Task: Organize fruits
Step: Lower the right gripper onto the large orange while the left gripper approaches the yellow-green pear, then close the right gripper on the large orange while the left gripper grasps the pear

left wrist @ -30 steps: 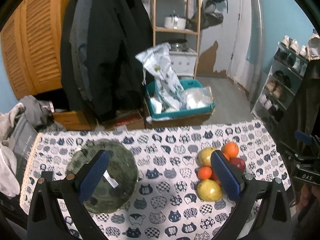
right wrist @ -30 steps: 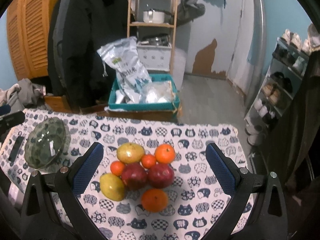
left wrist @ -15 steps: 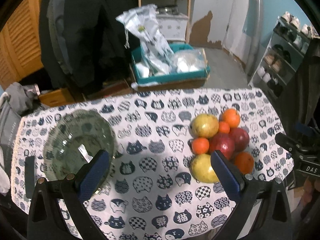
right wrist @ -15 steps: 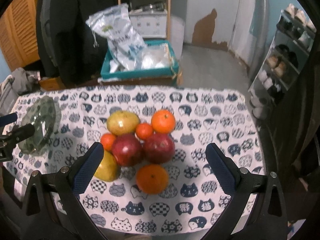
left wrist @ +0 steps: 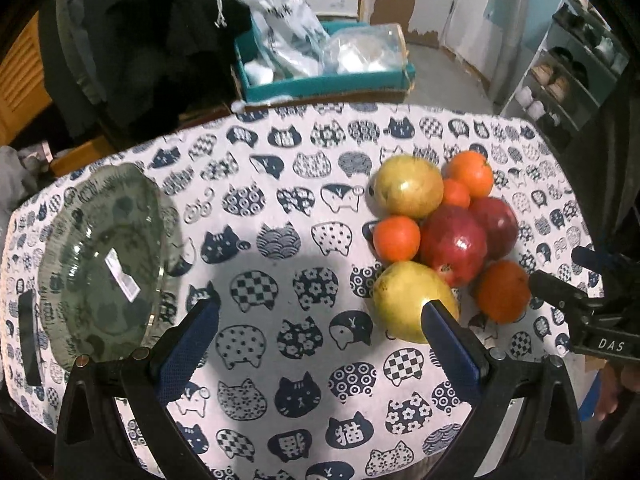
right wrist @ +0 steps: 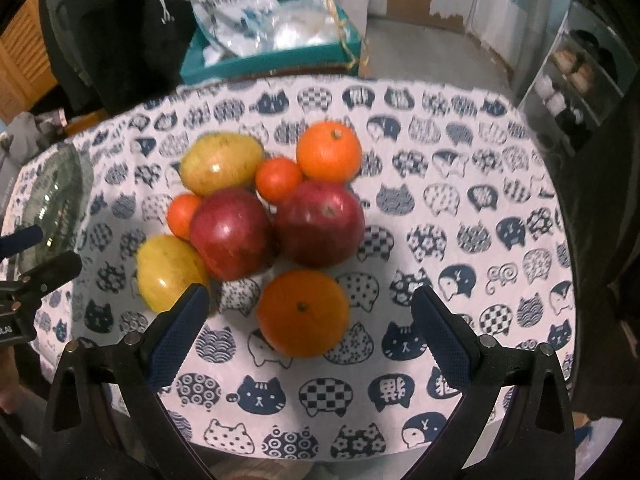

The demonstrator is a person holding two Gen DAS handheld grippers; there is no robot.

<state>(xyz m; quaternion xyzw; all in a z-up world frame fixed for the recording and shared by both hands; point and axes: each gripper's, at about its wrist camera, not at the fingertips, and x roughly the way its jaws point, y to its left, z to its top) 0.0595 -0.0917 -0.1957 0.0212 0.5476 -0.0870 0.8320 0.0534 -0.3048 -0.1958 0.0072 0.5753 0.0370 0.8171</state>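
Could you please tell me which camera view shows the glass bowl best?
The left wrist view: the glass bowl shows whole, sticker included. The right wrist view catches only a blurred part of it at the left edge.

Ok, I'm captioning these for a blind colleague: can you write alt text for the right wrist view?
An open right gripper hovers over a pile of fruit on a cat-print tablecloth, with an orange nearest between its fingers. A glass bowl sits at the left edge, near the left gripper.
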